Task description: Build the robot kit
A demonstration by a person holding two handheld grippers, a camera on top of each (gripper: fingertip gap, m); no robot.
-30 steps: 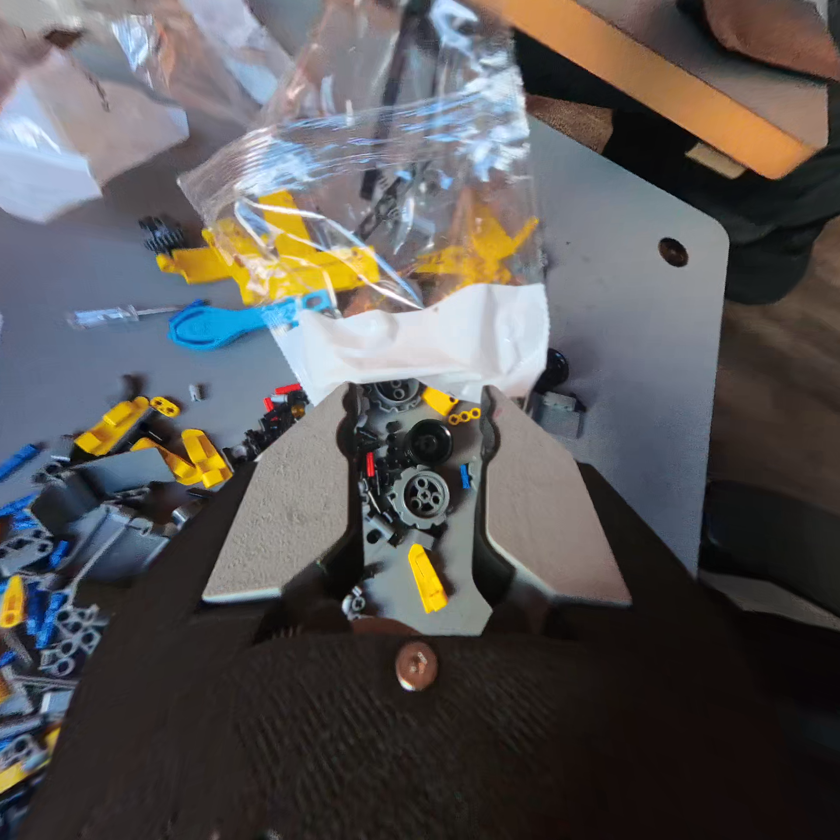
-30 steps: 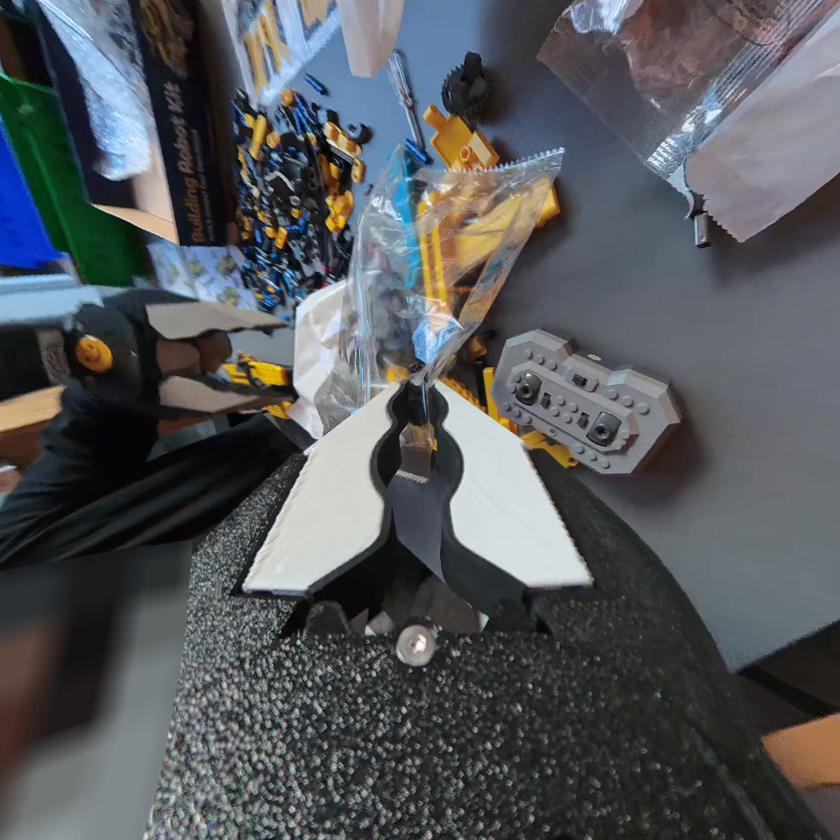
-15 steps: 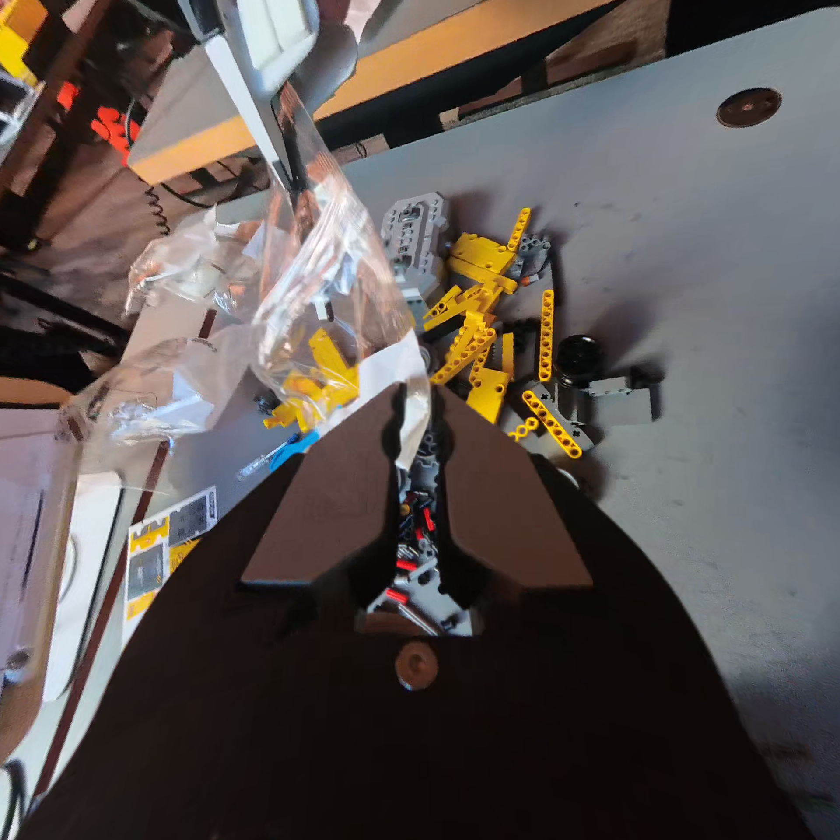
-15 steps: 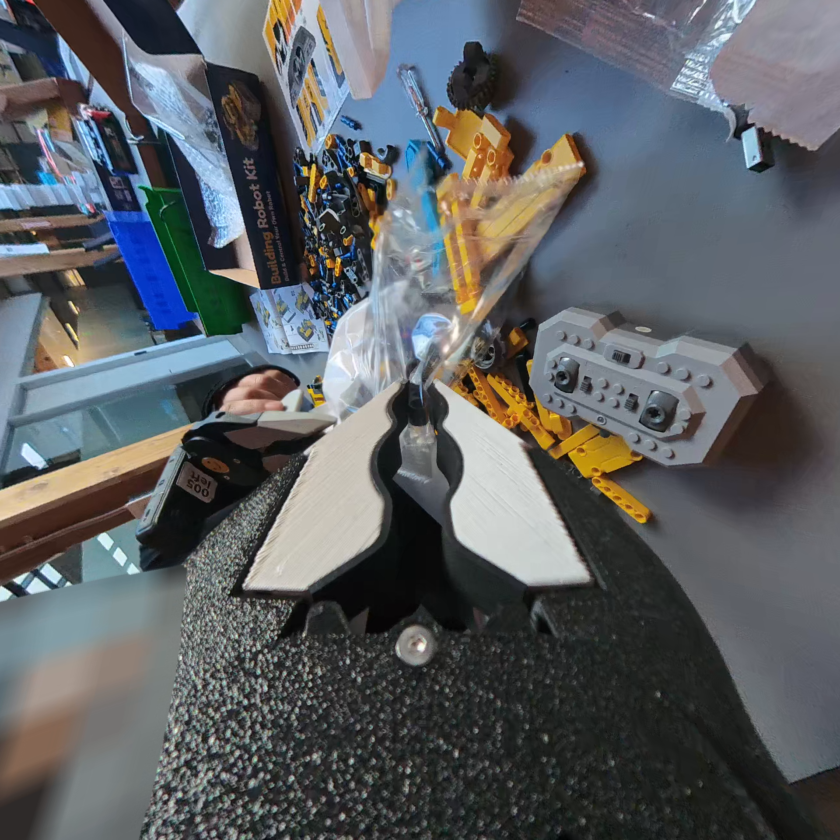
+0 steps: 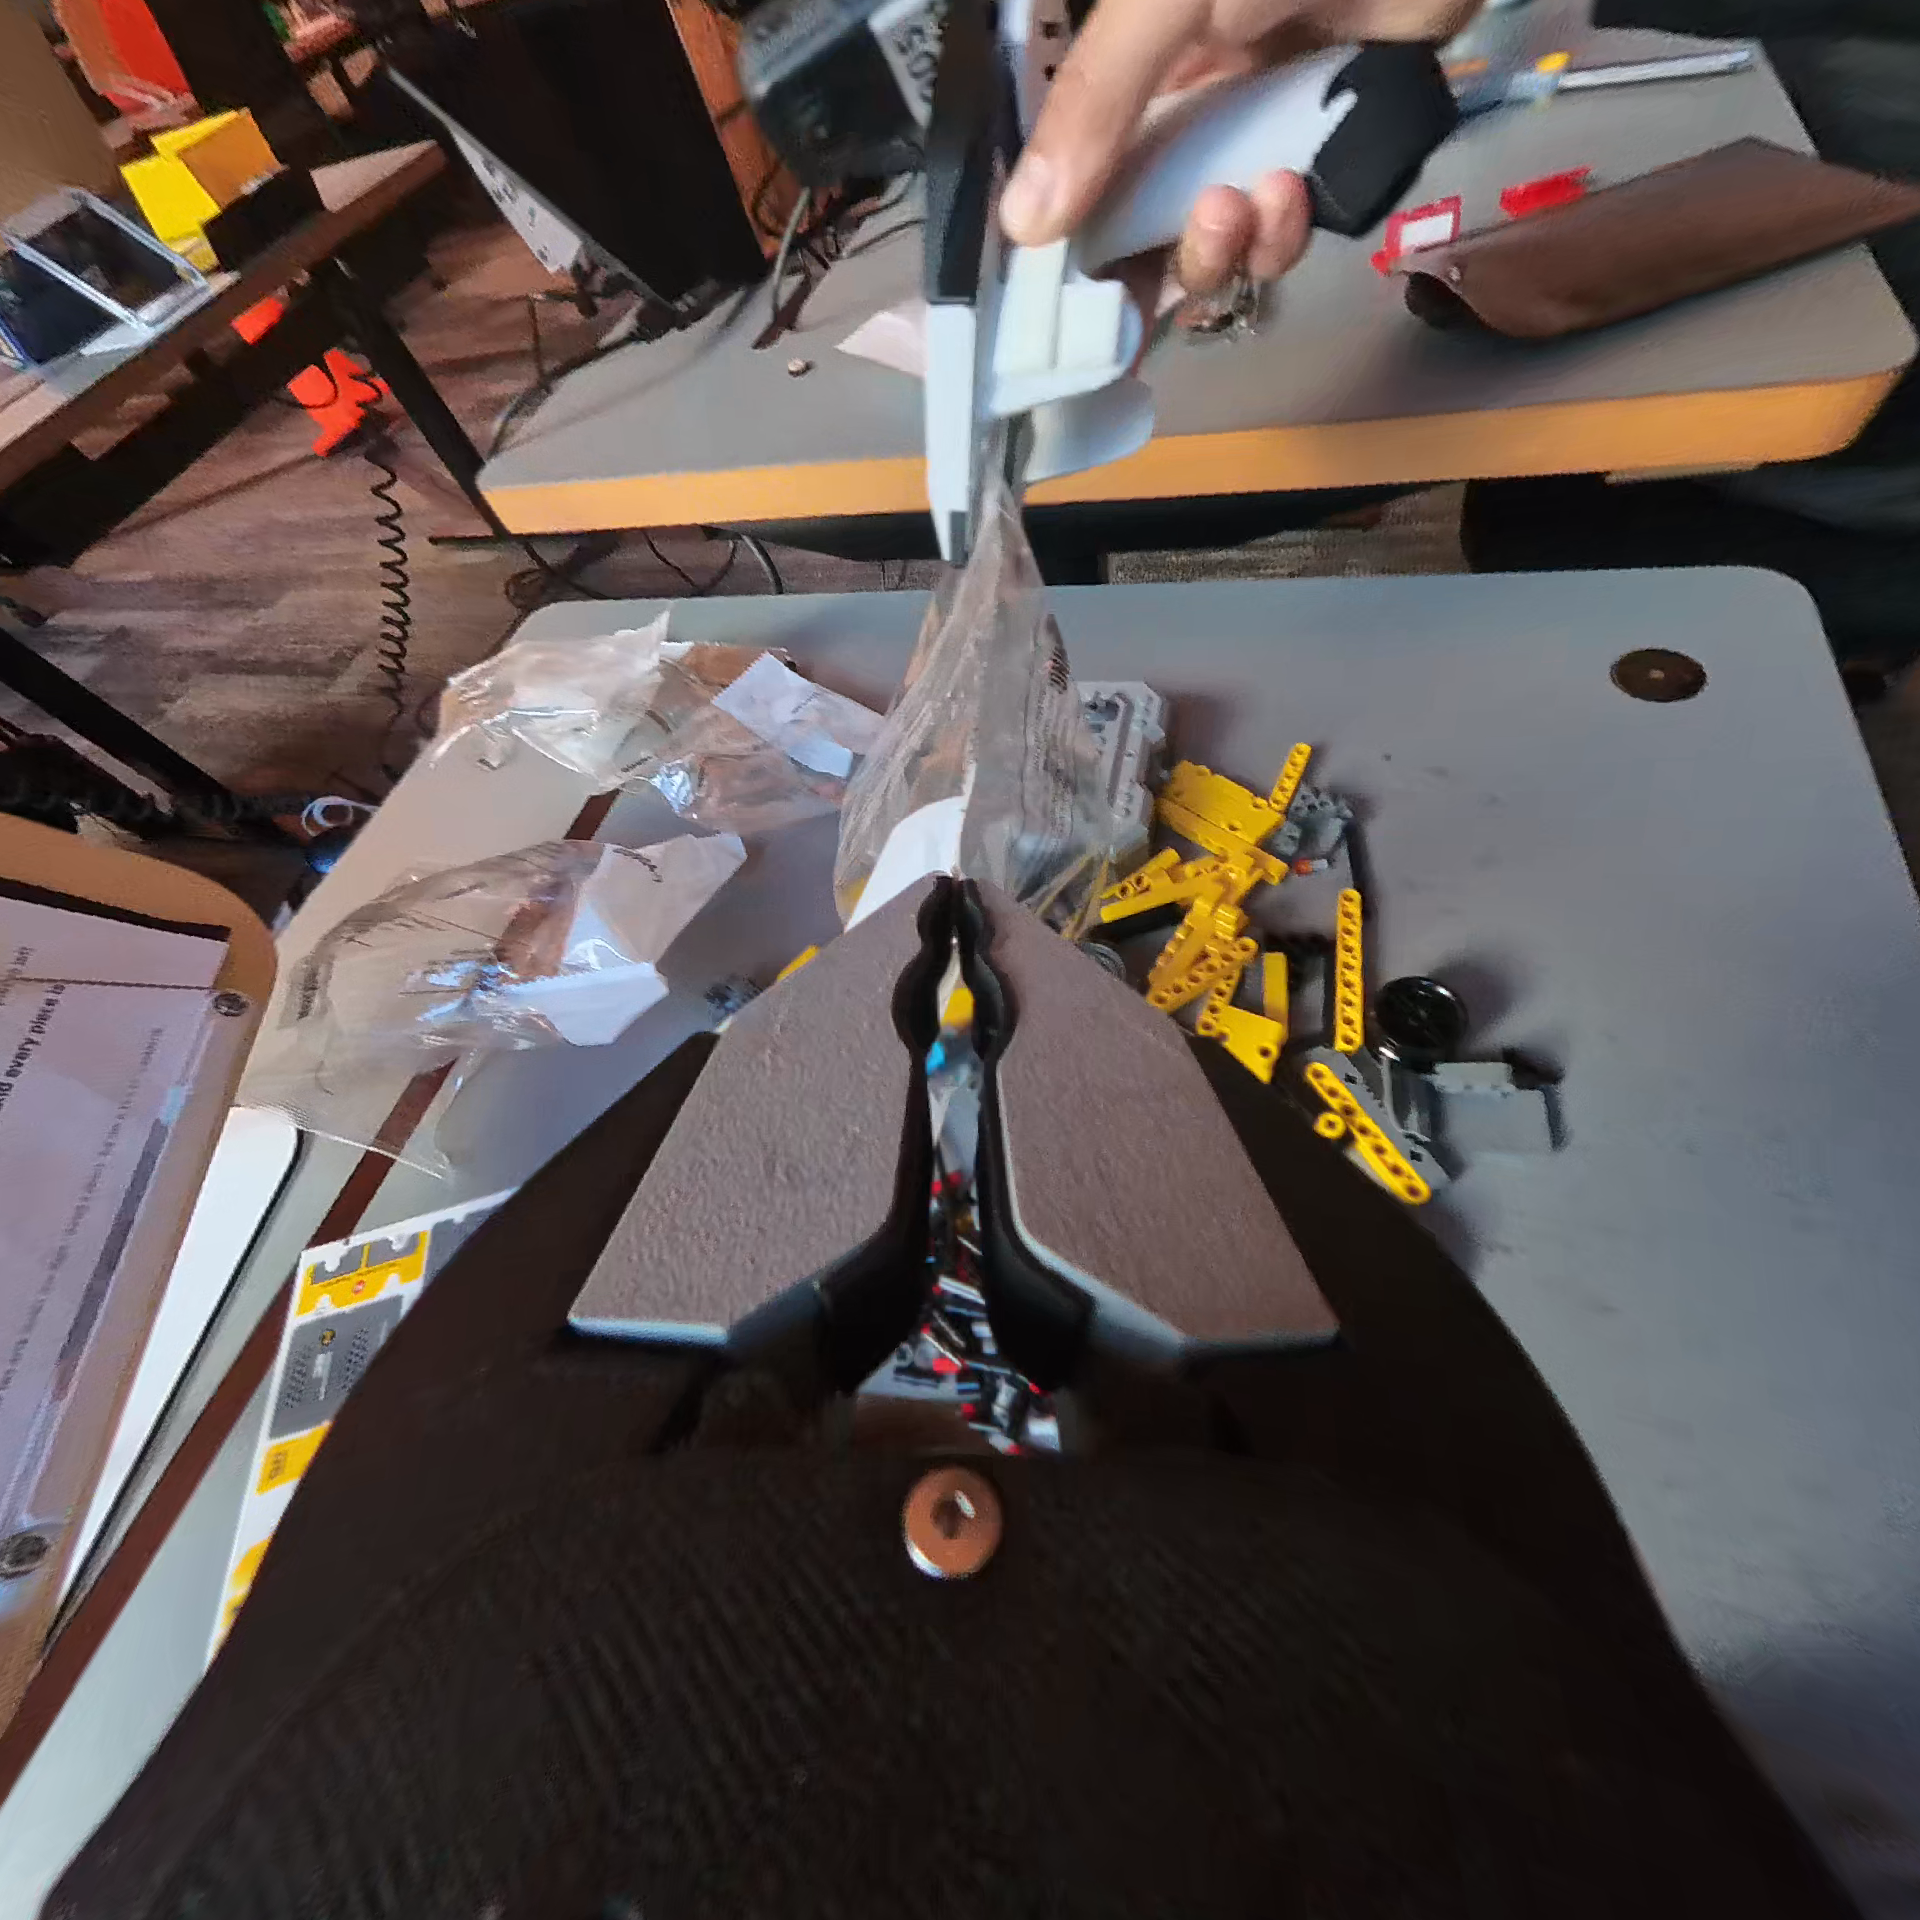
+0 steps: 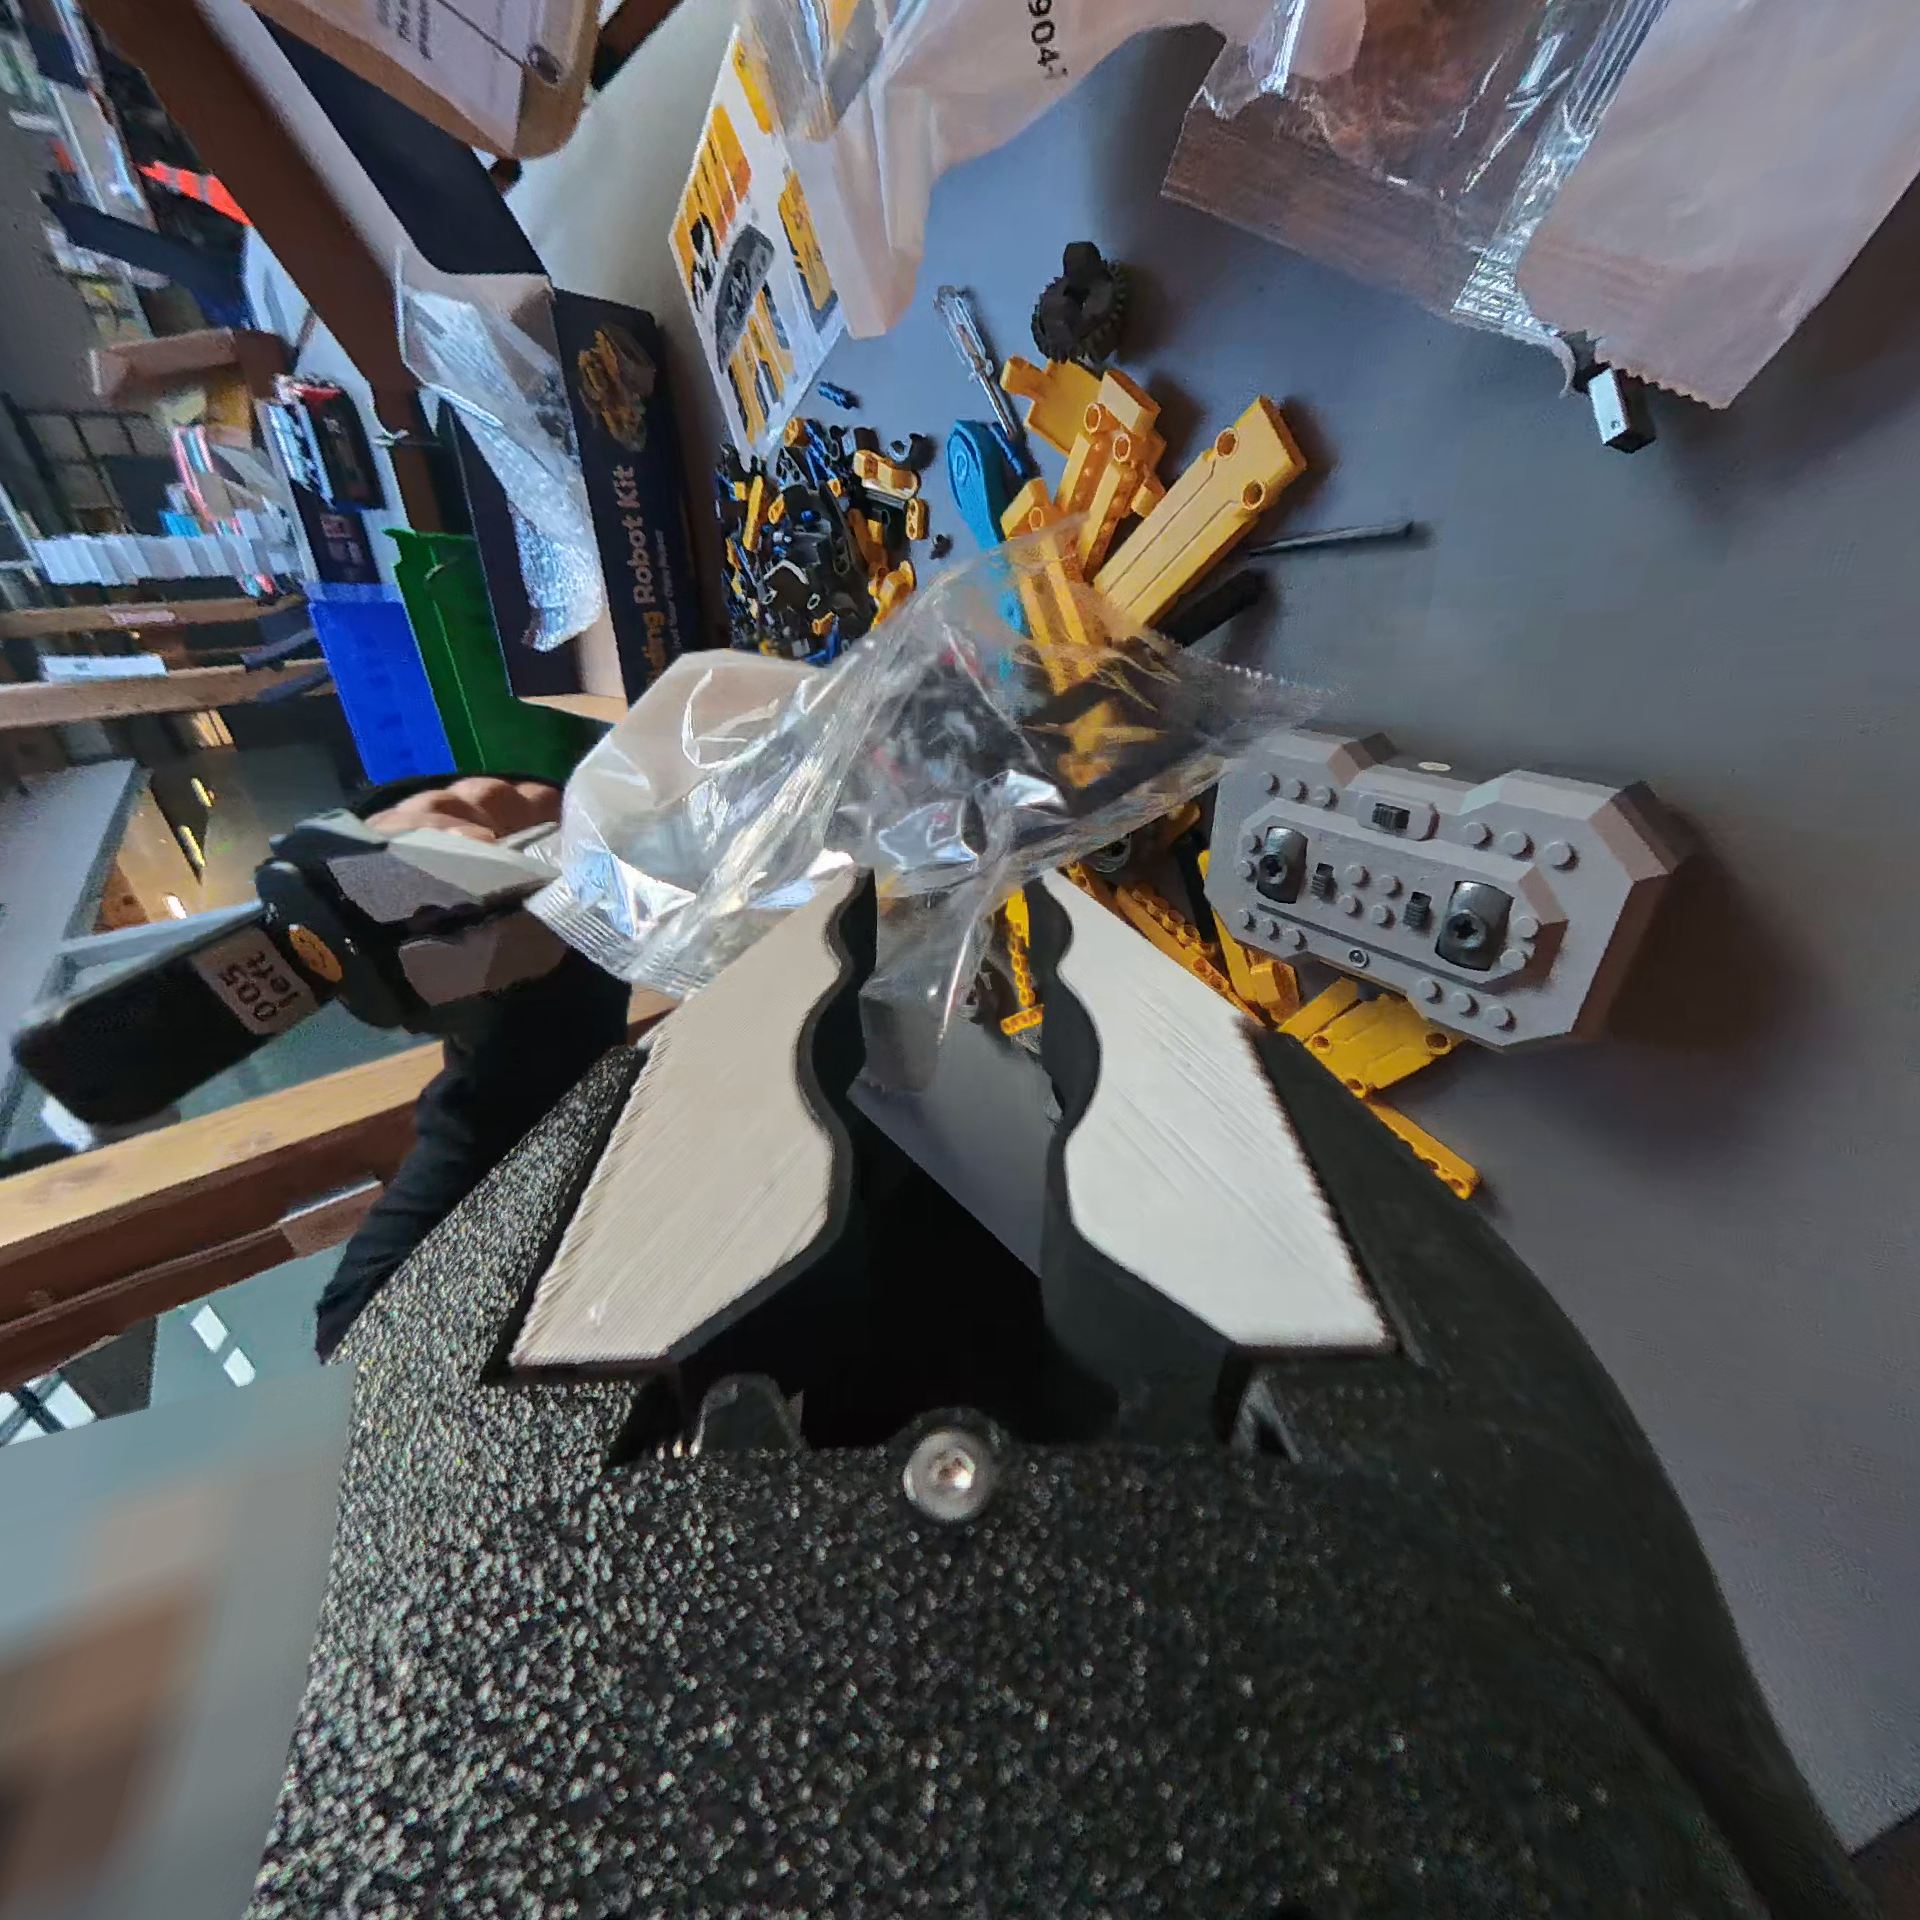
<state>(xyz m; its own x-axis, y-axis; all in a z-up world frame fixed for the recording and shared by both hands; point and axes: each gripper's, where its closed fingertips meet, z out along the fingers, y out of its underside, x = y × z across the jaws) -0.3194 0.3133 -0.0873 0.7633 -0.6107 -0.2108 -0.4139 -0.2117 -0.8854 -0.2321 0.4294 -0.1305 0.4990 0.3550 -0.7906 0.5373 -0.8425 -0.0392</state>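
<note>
1. Left wrist view: the left claw is clenching the white sealed end of a clear plastic bag, pinching it flat at the tips. The bag is hanging in the air above the grey desk, stretching upward to the right claw, which a hand is gripping. The film is running taut, probably because it is being pulled from both ends.
2. Just beside the bag, yellow beams are lying in a loose heap on the desk, with a black wheel at its edge. Empty bags are lying crumpled well to the left, seemingly pushed aside.
3. Right wrist view: the right claw is standing released, jaws clearly parted. A fold of the bag is drooping between them; whether it is touching either finger, I cannot tell.
4. The left claw is biting the bag's far edge, so it seems to be carrying the weight alone.
5. A grey controller block is lying flat on the desk beside the heap of yellow beams.
</note>
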